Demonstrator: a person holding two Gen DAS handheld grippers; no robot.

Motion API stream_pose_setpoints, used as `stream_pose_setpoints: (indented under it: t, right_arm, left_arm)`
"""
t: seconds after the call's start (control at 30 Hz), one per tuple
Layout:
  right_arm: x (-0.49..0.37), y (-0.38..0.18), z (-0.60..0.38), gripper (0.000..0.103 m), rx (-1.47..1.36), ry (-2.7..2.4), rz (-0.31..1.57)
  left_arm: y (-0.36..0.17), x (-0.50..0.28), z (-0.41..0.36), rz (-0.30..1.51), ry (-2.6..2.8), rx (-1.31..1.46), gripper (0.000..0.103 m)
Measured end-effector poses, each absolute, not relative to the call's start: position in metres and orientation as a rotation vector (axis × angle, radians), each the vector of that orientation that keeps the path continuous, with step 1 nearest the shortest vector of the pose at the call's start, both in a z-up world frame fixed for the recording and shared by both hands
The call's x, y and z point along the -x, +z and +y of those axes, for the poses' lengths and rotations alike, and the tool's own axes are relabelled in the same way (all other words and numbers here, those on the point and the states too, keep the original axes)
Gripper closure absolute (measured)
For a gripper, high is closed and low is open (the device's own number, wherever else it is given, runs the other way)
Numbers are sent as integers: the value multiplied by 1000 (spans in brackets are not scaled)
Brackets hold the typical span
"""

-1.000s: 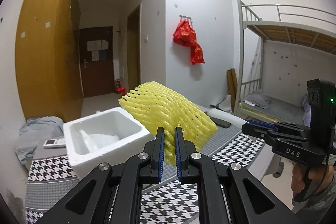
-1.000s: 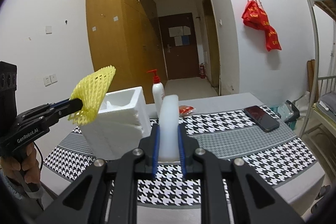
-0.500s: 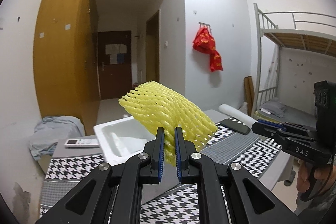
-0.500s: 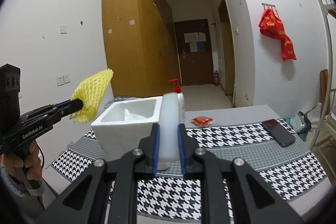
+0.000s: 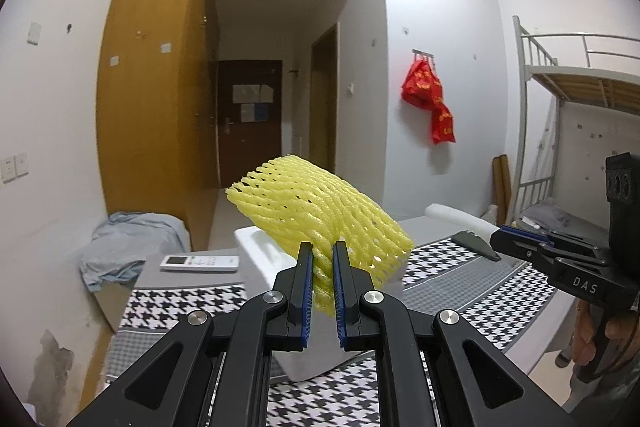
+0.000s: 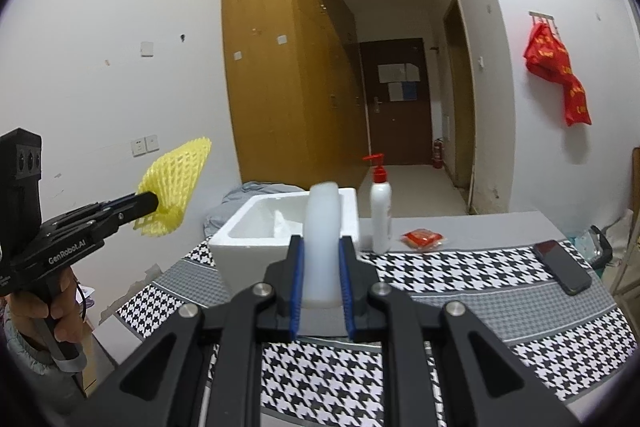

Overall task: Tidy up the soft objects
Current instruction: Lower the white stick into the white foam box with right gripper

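Above the desk, centre frame: yellow foam fruit net [image 5: 320, 223], long axis toward upper left, pinched in left tool [image 5: 320, 275].
Right tool [image 6: 322, 267]: clamped on white foam roll [image 6: 323, 243], upright.
Progress: both lifted; white styrofoam box [image 6: 240, 239] holds little yet.
Left: likely dropping both in.

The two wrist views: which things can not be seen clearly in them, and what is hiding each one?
- White foam box, left wrist view: mostly covered by the yellow foam net and the left claw.
- Box contents, right wrist view: partly behind the white foam roll in the right claw.
- Papers on the far door: too small to read.
- Red packet: label too small.
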State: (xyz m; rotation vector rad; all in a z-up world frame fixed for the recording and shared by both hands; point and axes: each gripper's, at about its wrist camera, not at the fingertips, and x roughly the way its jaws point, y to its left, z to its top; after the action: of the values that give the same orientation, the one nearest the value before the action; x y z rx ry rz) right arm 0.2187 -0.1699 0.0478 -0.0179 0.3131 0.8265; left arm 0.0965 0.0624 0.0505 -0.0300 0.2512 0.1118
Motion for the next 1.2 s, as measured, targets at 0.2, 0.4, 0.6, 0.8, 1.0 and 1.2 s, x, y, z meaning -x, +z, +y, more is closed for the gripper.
stream_pose_setpoints:
  t: [0.2, 0.4, 0.6, 0.8, 1.0, 1.2]
  right_arm:
    - [-215, 50, -149, 83, 39, 878, 314]
    - [-217, 51, -128, 83, 53, 914, 320]
    - [-222, 53, -110, 83, 72, 933, 325]
    - [-231, 51, -95, 83, 91, 934, 339]
    - [-240, 51, -82, 83, 109, 947, 354]
    - [-249, 53, -67, 83, 128, 964, 356]
  left_arm:
    - [49, -90, 75, 254, 145, 42, 93]
    - [46, -86, 88, 260, 180, 54, 93]
    - [47, -83, 95, 252, 231, 51, 93]
    - [47, -85, 107, 244, 259, 60, 93]
    - [47, -91, 108, 240, 273, 43, 93]
    - [43, -99, 120, 241, 291, 67, 93]
